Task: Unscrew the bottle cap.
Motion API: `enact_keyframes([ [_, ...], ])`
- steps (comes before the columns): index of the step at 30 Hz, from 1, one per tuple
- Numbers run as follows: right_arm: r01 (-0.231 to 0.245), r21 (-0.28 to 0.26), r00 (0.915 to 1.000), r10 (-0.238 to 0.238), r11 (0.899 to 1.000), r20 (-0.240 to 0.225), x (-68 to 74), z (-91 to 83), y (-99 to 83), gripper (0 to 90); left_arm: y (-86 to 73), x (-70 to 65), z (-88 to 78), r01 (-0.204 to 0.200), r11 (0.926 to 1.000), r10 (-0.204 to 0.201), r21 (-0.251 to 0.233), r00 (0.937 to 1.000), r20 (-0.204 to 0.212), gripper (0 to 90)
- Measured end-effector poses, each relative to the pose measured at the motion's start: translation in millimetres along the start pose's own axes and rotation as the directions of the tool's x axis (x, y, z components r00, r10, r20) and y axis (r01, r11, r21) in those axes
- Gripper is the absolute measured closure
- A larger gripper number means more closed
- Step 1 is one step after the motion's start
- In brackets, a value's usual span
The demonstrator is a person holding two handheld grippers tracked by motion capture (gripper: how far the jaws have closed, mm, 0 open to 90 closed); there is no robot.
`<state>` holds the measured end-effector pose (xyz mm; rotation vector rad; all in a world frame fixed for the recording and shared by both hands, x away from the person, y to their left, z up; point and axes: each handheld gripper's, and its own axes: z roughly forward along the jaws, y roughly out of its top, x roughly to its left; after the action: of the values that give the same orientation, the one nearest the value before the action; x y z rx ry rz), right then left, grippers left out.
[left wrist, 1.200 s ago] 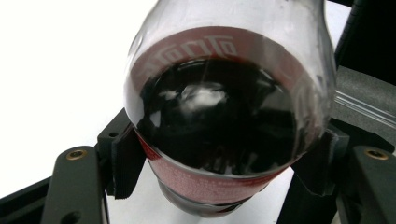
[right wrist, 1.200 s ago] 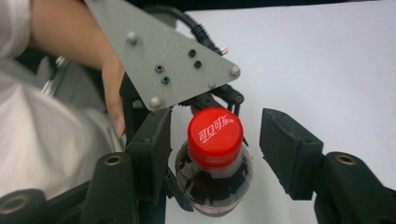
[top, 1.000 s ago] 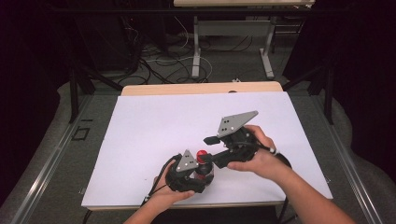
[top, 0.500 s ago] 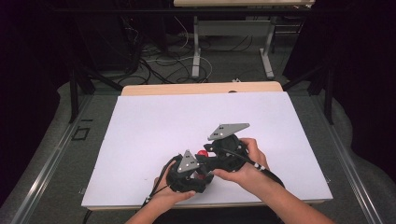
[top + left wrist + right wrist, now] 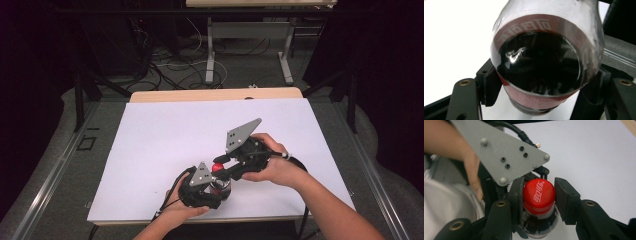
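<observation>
A small cola bottle with dark drink and a red label is clamped at its body by my left gripper, which is shut on it near the table's front edge. Its red cap sits between the pads of my right gripper. Those jaws have just been closing and now press on the cap from both sides. In the high view the right gripper reaches in from the right onto the cap.
A white sheet covers the wooden table. The left gripper's grey plate and a hand lie close behind the cap. Table legs and cables lie on the floor beyond.
My right gripper has shifted a little left onto the bottle's top and its jaws have closed on the red cap. The left gripper and bottle have stayed put.
</observation>
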<state>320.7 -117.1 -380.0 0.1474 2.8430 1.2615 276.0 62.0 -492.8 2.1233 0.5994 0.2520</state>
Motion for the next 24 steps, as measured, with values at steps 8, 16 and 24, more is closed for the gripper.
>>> enact_keyframes([
  [8,0.187,-0.013,0.9624,-0.186,0.982,-0.198,-18.2,-5.4,-2.5,60.9,1.5,-4.1,-0.7,-0.046,0.9988,0.046,0.015,0.9983,0.037,29.4],
  [16,0.119,-0.016,0.9725,-0.119,0.993,-0.200,-19.2,-3.9,-3.1,44.0,0.0,-2.7,1.7,-0.022,0.9997,0.022,0.007,0.9996,0.018,29.4],
  [24,-0.112,-0.115,0.9866,0.125,0.987,0.105,6.7,-14.8,2.6,44.2,-0.3,2.3,0.3,0.004,1.0000,-0.003,0.004,0.9997,-0.023,29.4],
])
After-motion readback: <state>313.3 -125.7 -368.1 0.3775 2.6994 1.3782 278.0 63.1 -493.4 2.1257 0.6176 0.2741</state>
